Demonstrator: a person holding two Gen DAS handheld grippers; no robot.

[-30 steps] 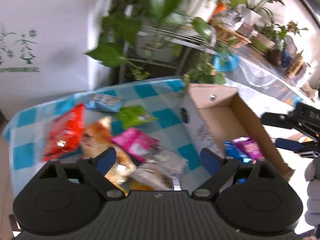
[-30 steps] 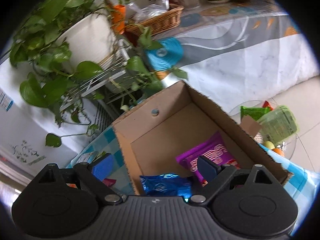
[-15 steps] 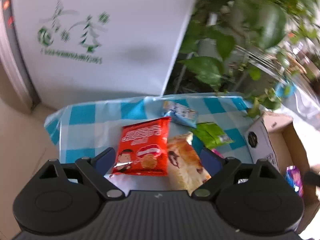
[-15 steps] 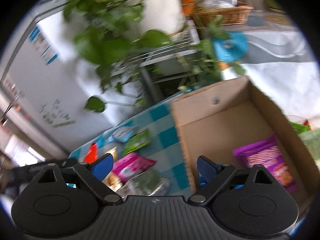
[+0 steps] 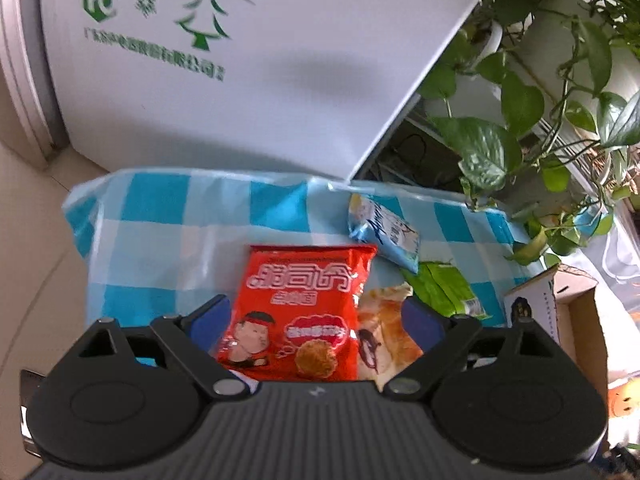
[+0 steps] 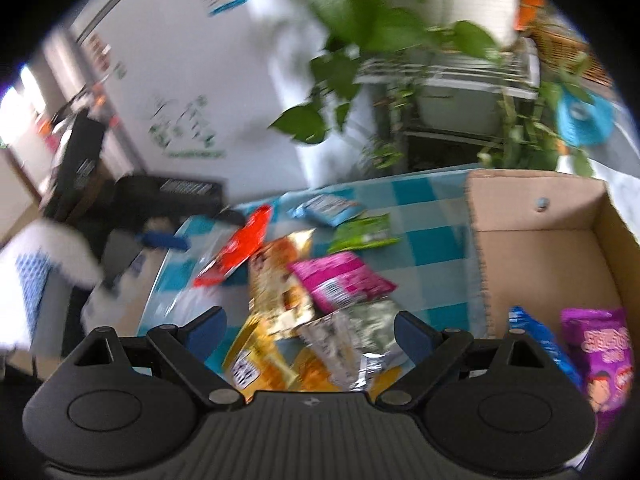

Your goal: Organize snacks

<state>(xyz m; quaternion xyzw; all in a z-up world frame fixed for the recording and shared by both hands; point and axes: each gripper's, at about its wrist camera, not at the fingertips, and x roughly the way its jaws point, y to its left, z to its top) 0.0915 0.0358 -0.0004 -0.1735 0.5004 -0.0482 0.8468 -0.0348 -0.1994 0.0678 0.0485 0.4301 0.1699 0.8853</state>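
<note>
Left wrist view: left tool (image 5: 316, 320) w/ fingers spread wide, nothing clamped. Between its blue pads (image 5: 210, 322) lies the red glossy snack bag w/ cartoon print (image 5: 306, 312), flat on the blue-and-white checked tabletop (image 5: 168, 236). Just right of it, touching, an orange-and-cream pastry packet (image 5: 386, 332). Farther right a green crinkled snack packet (image 5: 444, 290); beyond that a light-blue small snack packet (image 5: 384, 234), near the far edge. At far right, corner of the brown cardboard box (image 5: 576, 320). Behind the tabletop a white board w/ green tree print (image 5: 224, 52) and leafy potted plants (image 5: 520, 92).

Right wrist view (blurry): right tool (image 6: 310, 334) also spread apart, holding nothing. Nearest, between its pads, a silver crumpled foil packet (image 6: 356, 340) and a yellow-orange snack packet (image 6: 260, 364), overlapping. Next out, a pink shiny snack bag (image 6: 342, 280), partly over the pastry packet. Red bag, green and light-blue packets lie farther out. Box sits to the right on the tabletop; inside it a purple snack bag (image 6: 604, 356) and a blue foil snack bag (image 6: 536, 340), side by side at the near end. Left tool shows at far left, by the tabletop edge.
</note>
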